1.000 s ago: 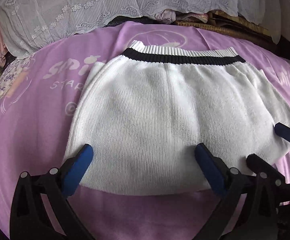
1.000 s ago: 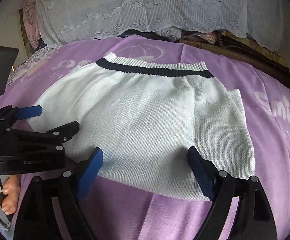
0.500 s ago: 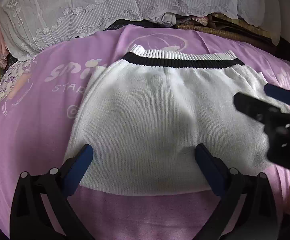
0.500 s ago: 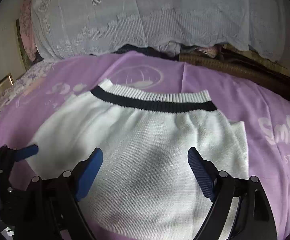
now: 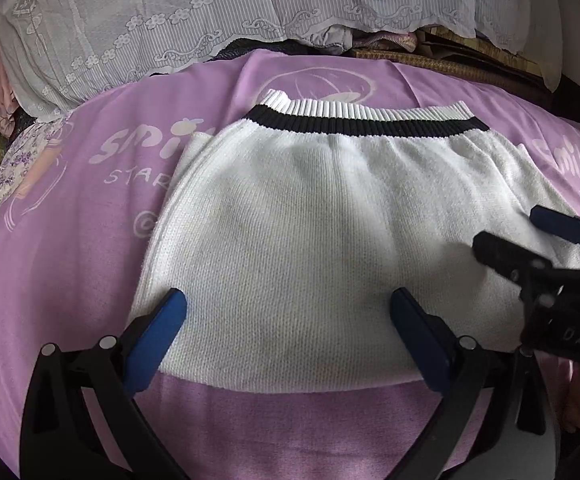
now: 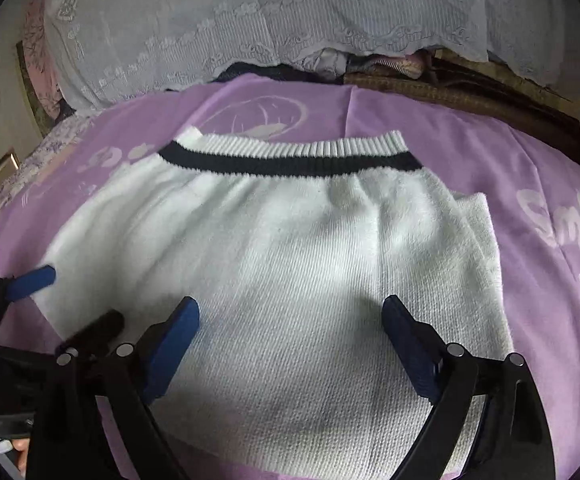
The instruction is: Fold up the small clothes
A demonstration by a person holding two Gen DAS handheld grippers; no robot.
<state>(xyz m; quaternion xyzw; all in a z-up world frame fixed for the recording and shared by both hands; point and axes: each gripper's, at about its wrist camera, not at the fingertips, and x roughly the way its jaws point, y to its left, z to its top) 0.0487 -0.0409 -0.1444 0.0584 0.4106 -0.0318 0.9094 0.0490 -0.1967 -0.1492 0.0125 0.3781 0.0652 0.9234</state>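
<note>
A white knit garment (image 5: 322,232) with a black and white ribbed band (image 5: 366,122) at its far edge lies flat on a purple printed cloth (image 5: 69,208). It also shows in the right wrist view (image 6: 290,272). My left gripper (image 5: 290,336) is open and empty, its blue pads over the garment's near edge on the left side. My right gripper (image 6: 290,344) is open and empty over the garment's right half. The right gripper shows at the right of the left wrist view (image 5: 530,236). The left gripper shows at the left of the right wrist view (image 6: 65,300).
White lace fabric (image 5: 209,12) drapes over things behind the cloth, with a pile of folded textiles (image 6: 430,80) at the back right. A floral patterned surface (image 5: 5,184) shows at the far left edge.
The right gripper rose over the garment, then came back down over its right half. The left gripper has hardly moved. The garment lies unchanged.
</note>
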